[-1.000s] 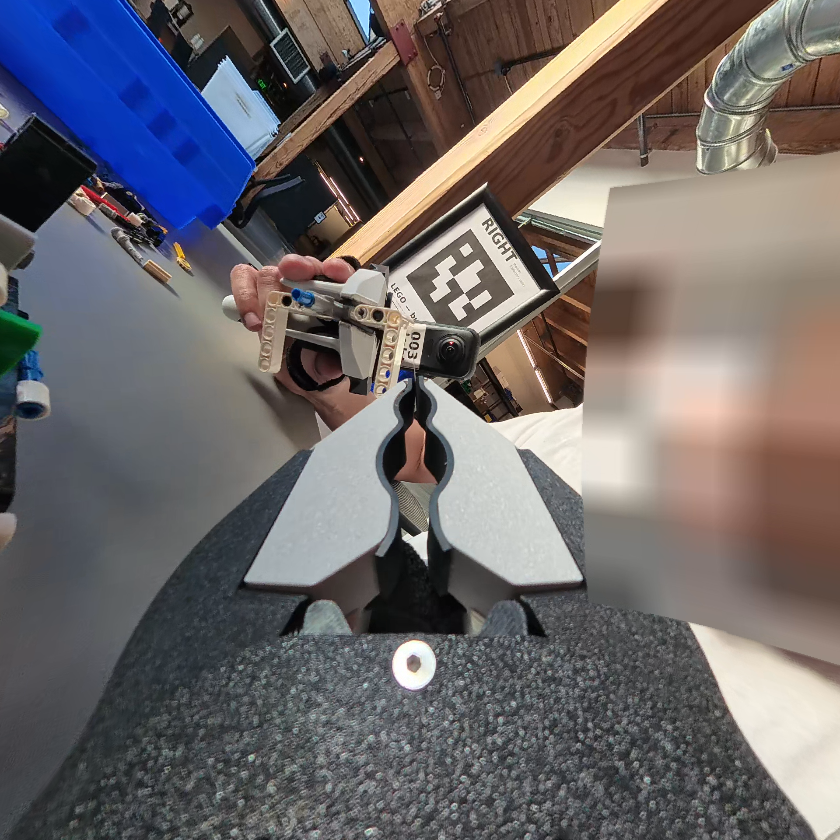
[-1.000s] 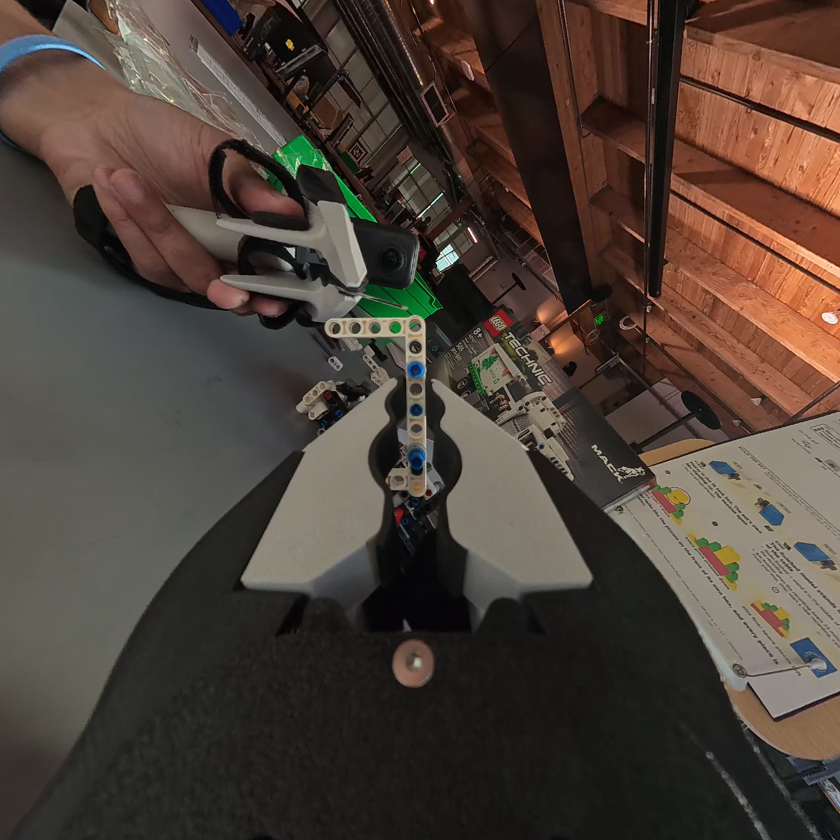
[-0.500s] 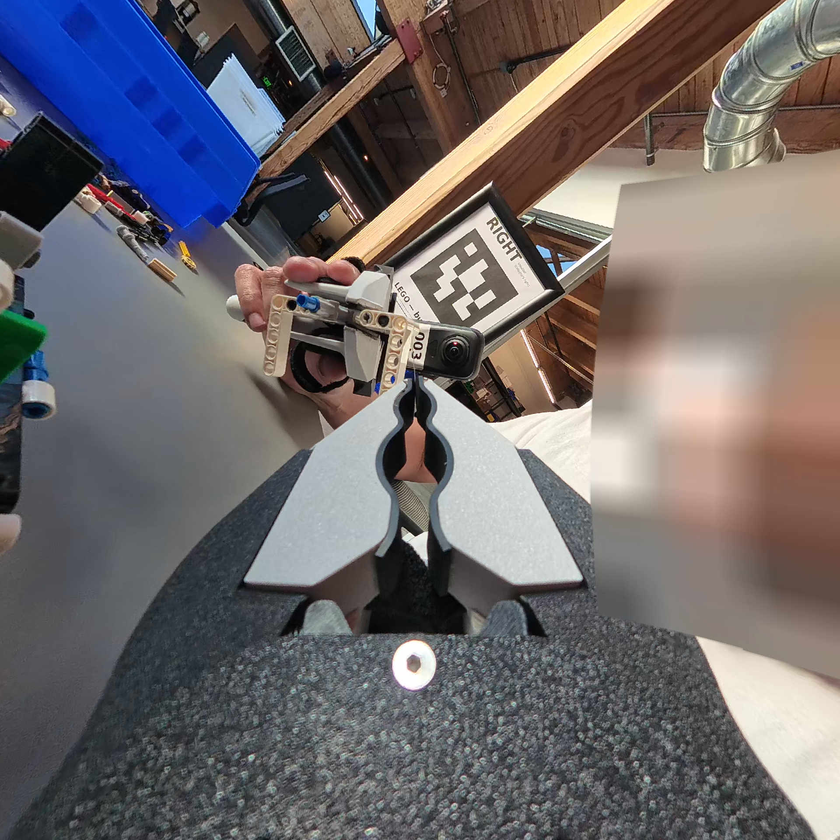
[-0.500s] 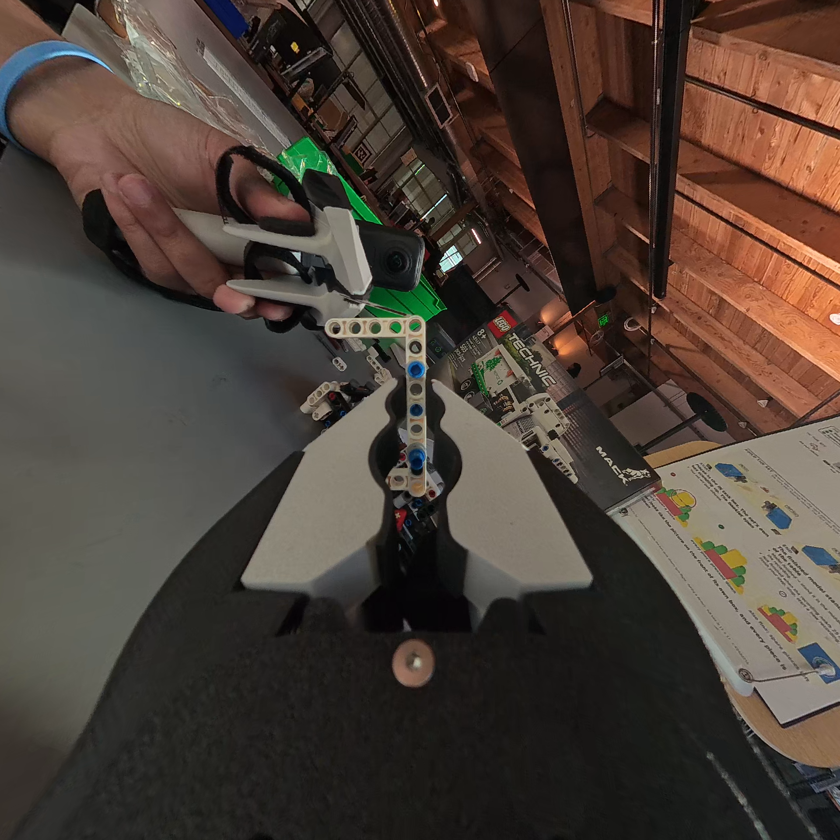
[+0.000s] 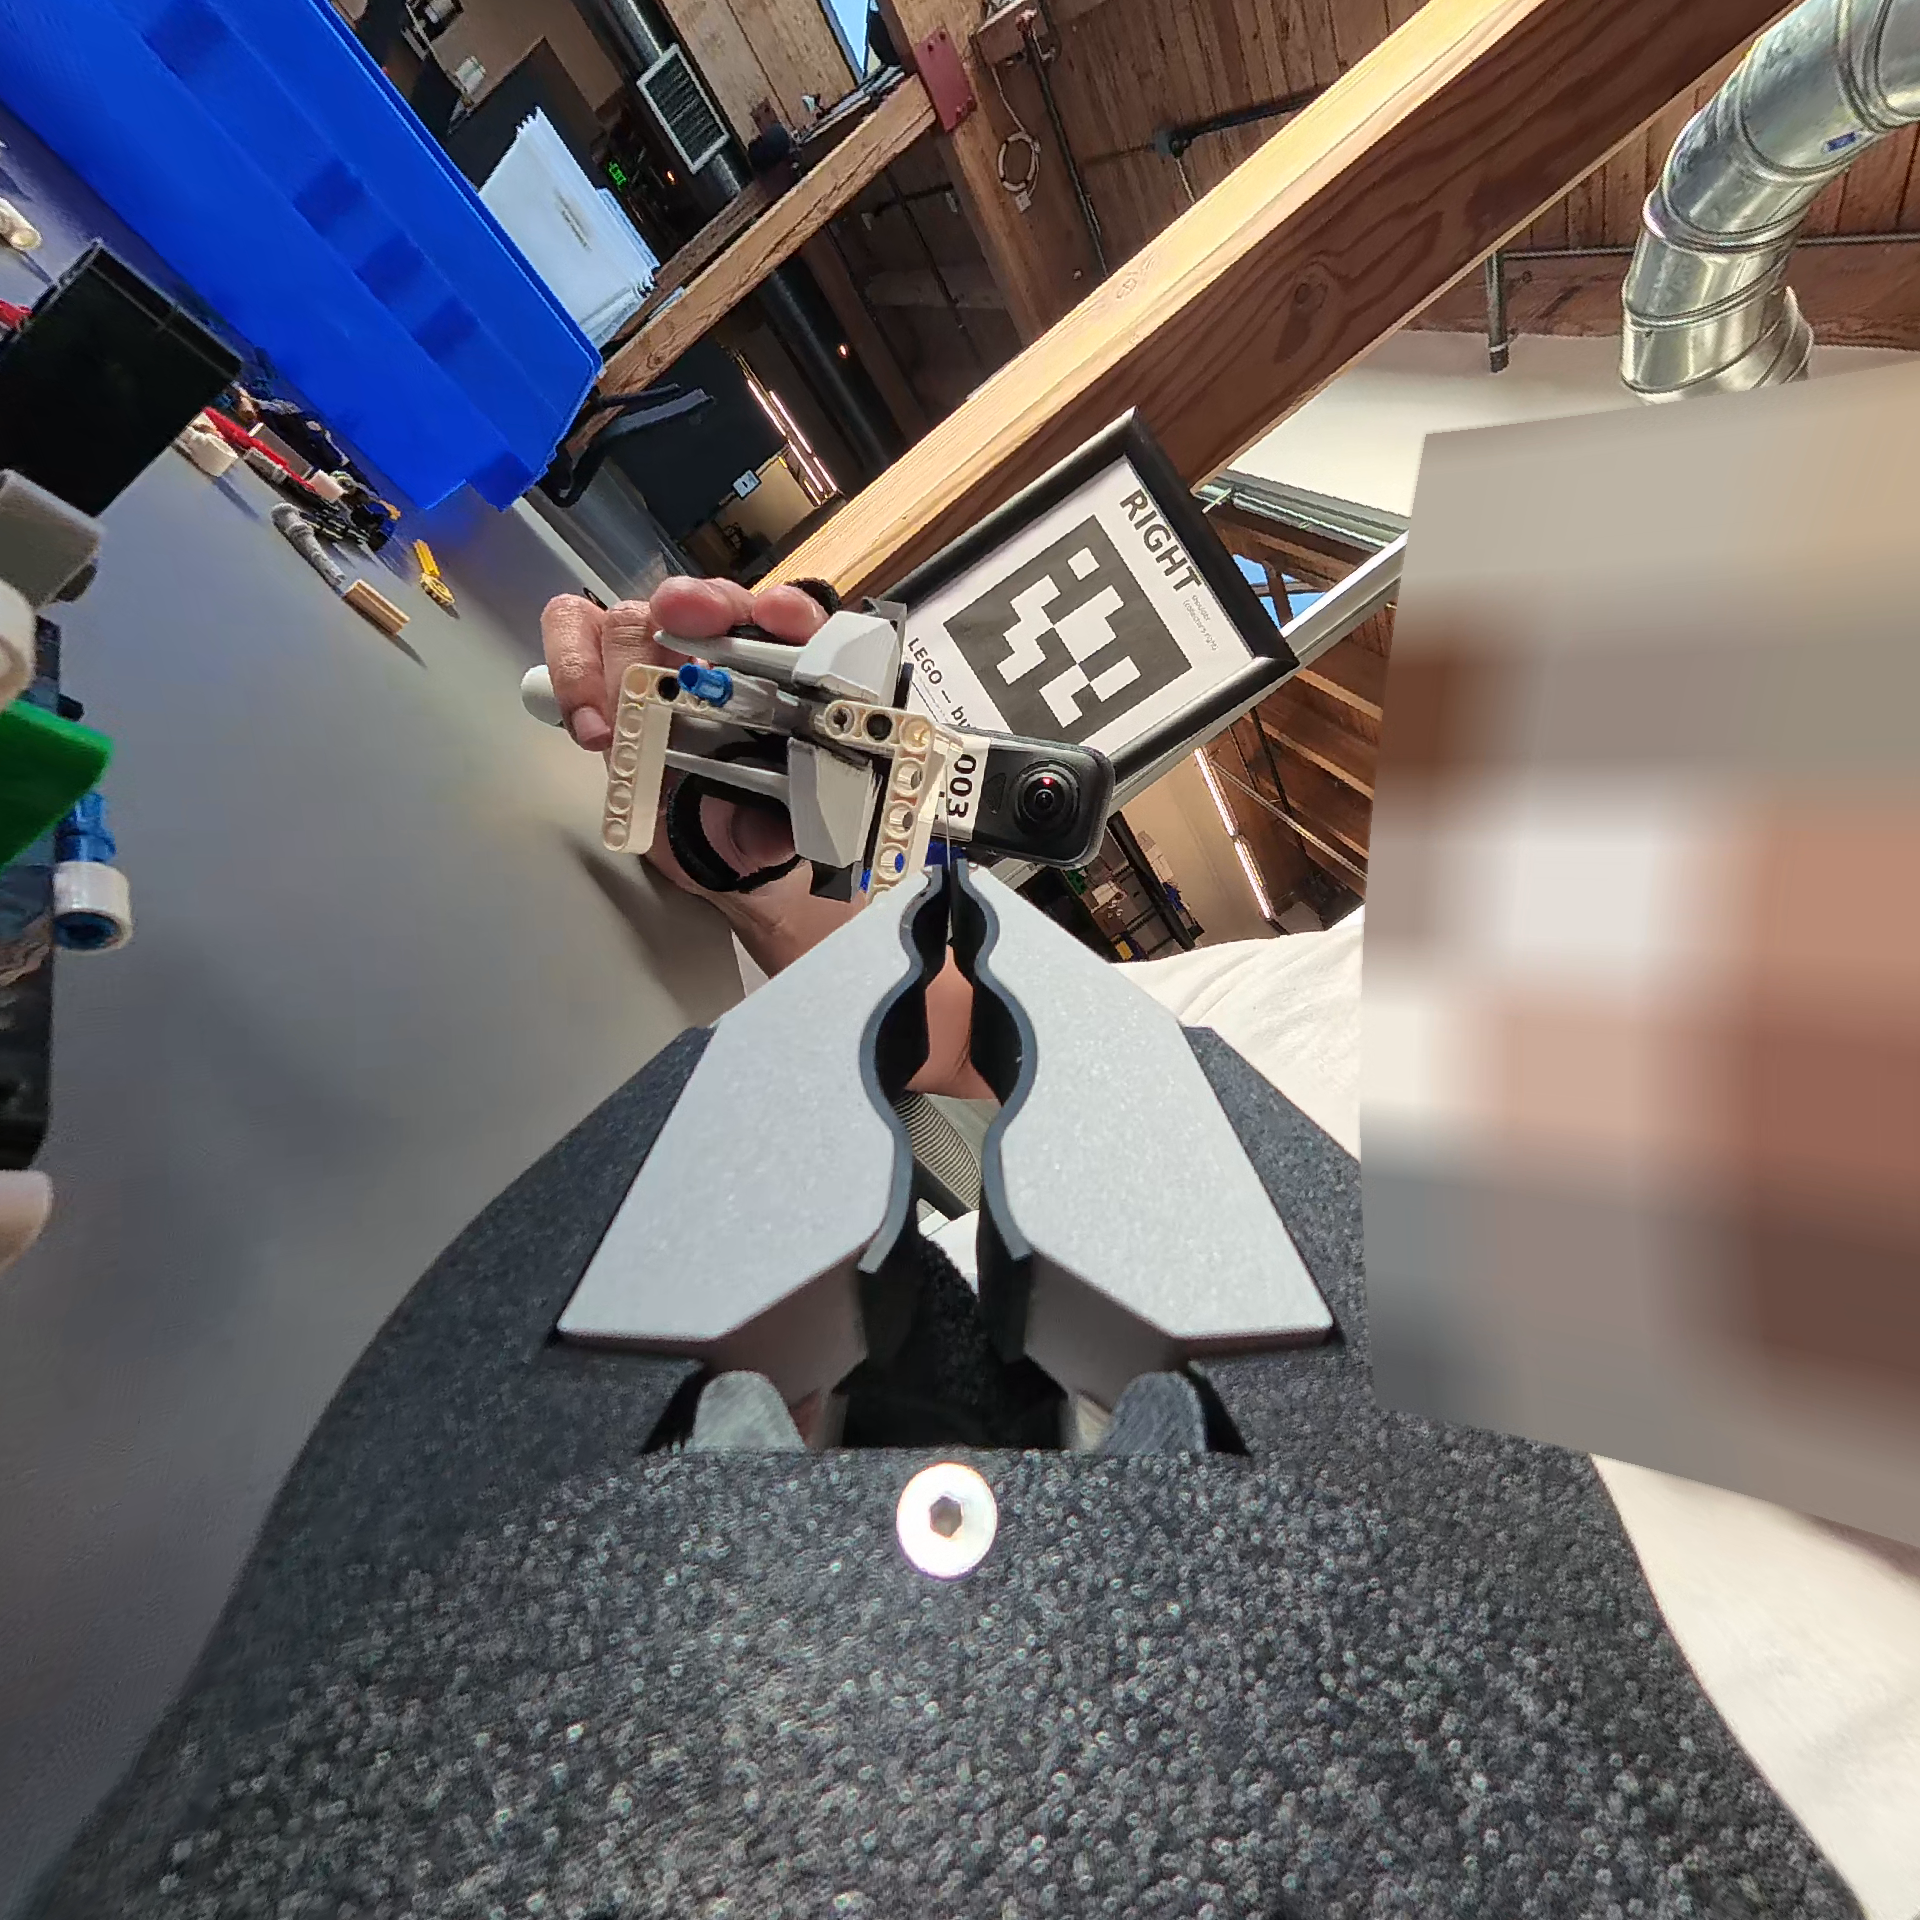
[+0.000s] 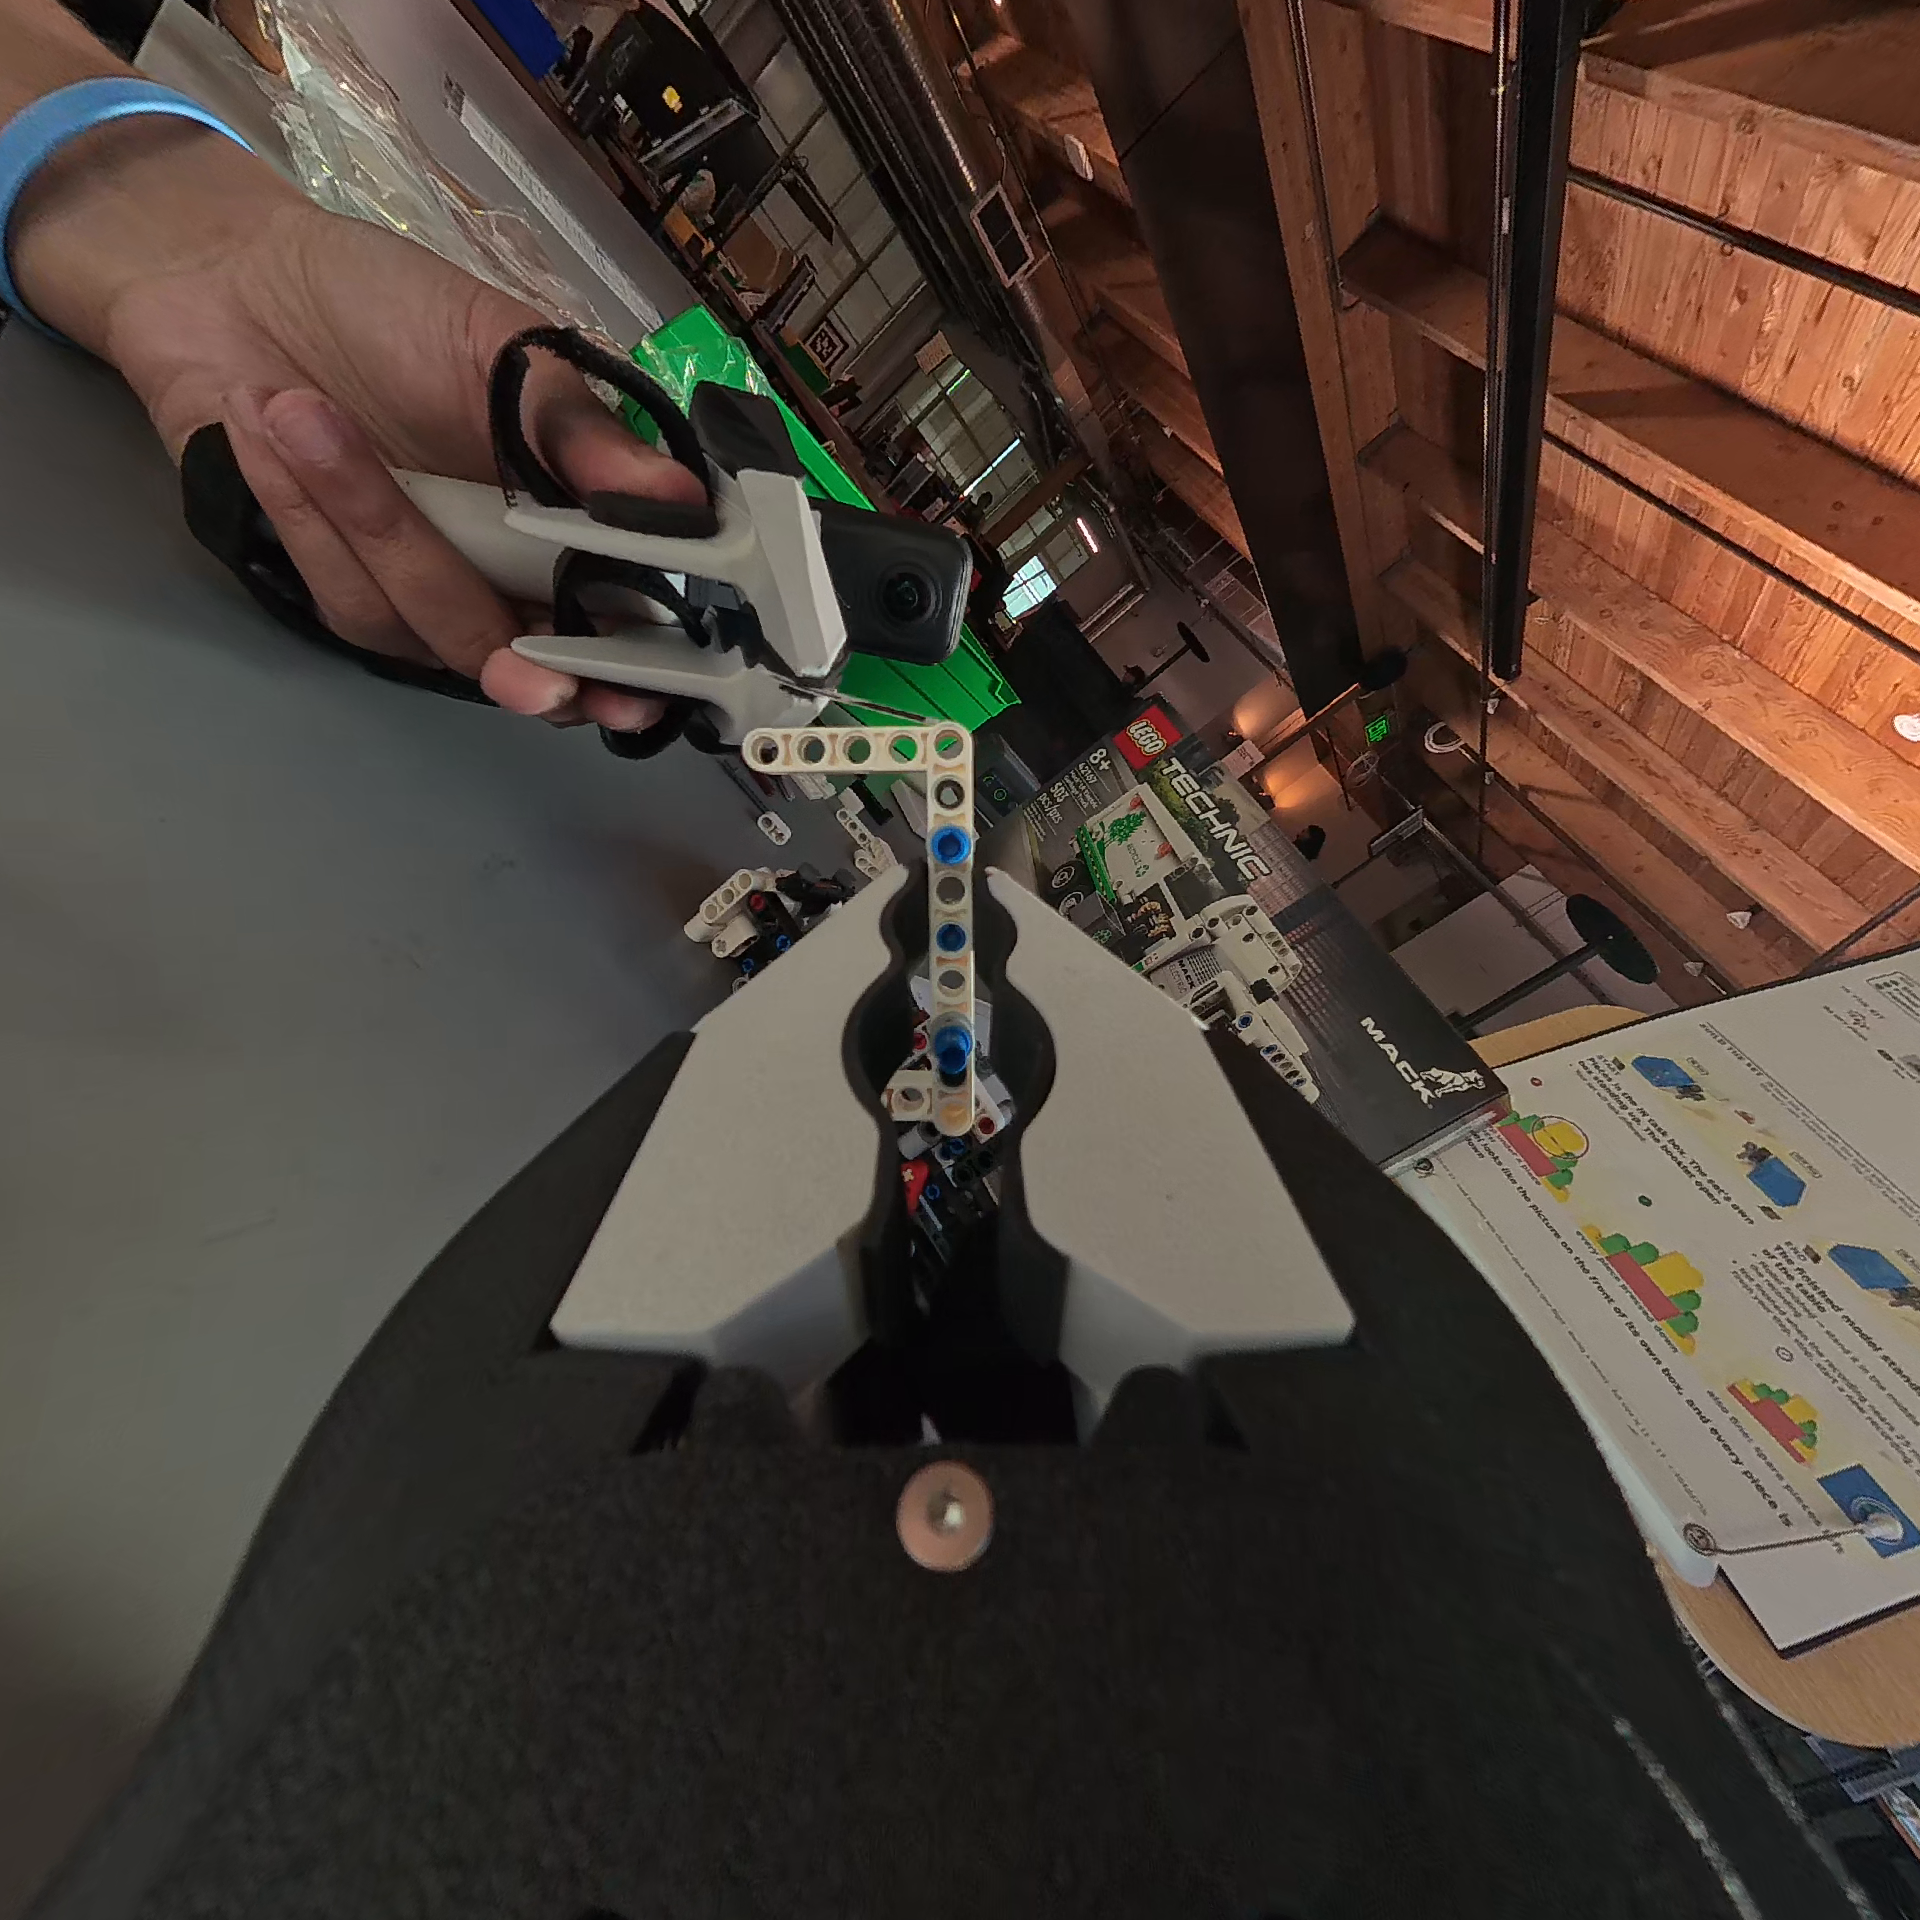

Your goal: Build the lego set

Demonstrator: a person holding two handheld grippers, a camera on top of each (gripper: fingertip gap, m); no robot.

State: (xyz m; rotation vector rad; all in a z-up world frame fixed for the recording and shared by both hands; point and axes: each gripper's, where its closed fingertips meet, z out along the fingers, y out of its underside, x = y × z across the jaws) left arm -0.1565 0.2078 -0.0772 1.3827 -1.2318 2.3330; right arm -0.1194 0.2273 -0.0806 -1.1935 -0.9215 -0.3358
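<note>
My right gripper (image 6: pixel 948 883) is shut on a white Technic assembly (image 6: pixel 948 940), a long holed beam with blue pins that bends at its far end. In the left wrist view the right gripper (image 5: pixel 831 769) holds this white frame (image 5: pixel 636 769) above the grey table. My left gripper (image 5: pixel 948 883) is shut, tips just under the frame's near beam. In the right wrist view the left gripper (image 6: pixel 821 696) sits right above the beam's bent end. A thin dark line runs from its tips to the beam's corner; I cannot tell what it is.
A blue bin (image 5: pixel 312 208) and small loose parts are far left on the table (image 5: pixel 312 935). A partly built model (image 5: pixel 42 831) is at the left edge. The set's box (image 6: pixel 1247 935), an instruction sheet (image 6: pixel 1714 1247) and loose white pieces (image 6: pixel 748 914) lie behind the right gripper. Left tips to right tips: about 5 cm.
The left gripper has edged slightly closer to the bent end of the beam. Both grips are unchanged.
</note>
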